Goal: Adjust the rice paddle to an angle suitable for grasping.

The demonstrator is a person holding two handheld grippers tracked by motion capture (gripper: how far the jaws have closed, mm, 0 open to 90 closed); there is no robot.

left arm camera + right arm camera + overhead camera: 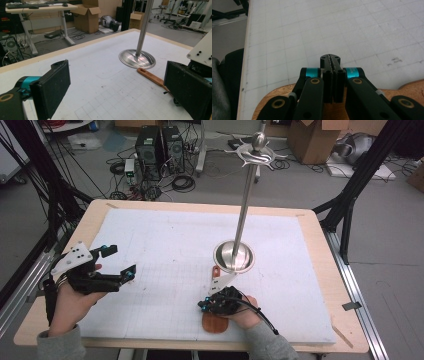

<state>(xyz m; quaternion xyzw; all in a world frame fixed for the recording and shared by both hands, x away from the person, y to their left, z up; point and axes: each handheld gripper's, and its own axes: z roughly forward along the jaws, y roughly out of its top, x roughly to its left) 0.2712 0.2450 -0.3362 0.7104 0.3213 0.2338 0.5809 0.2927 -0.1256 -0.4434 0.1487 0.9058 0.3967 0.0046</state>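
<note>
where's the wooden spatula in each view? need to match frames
High view: wooden spatula low centre, blade under the right tool, handle pointing at the stand base.
Left gripper view: wooden spatula right of centre, its handle end beside the stand base.
Right gripper view: wooden spatula along the bottom edge, under the shut jaws.
Shared landmark: white gridded mat.

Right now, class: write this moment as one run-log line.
left tongs: open, empty | right tongs: shut, over wooden spatula | metal stand: upright on mat
</note>
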